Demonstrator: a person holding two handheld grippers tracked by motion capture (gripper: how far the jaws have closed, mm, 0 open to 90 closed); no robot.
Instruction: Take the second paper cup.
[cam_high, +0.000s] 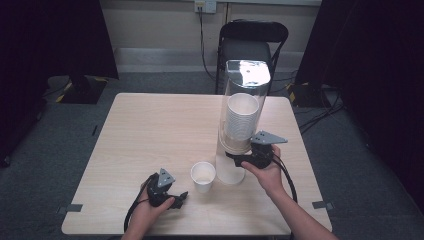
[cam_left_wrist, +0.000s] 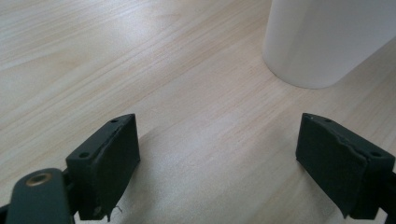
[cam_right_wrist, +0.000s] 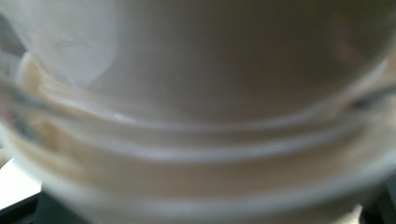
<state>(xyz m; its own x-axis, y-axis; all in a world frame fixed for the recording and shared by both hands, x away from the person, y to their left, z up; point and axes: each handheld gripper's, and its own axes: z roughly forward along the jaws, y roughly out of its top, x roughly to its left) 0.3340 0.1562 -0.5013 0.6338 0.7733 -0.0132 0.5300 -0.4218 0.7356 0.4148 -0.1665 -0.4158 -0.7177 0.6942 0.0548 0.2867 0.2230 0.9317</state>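
A white paper cup (cam_high: 203, 176) stands upright on the tabletop (cam_high: 150, 130), just beside the clear dispenser tube (cam_high: 240, 125) holding stacked cups (cam_high: 241, 120). The left claw (cam_high: 181, 198) rests near the cup, jaws wide apart. The right claw (cam_high: 239, 159) presses against the tube's lower part; I cannot tell its jaw state.

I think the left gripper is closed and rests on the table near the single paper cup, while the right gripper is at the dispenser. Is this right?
Not quite: the left gripper is open, its jaws wide apart in the left gripper view. It does rest on the table near the paper cup, and the right gripper is at the dispenser.
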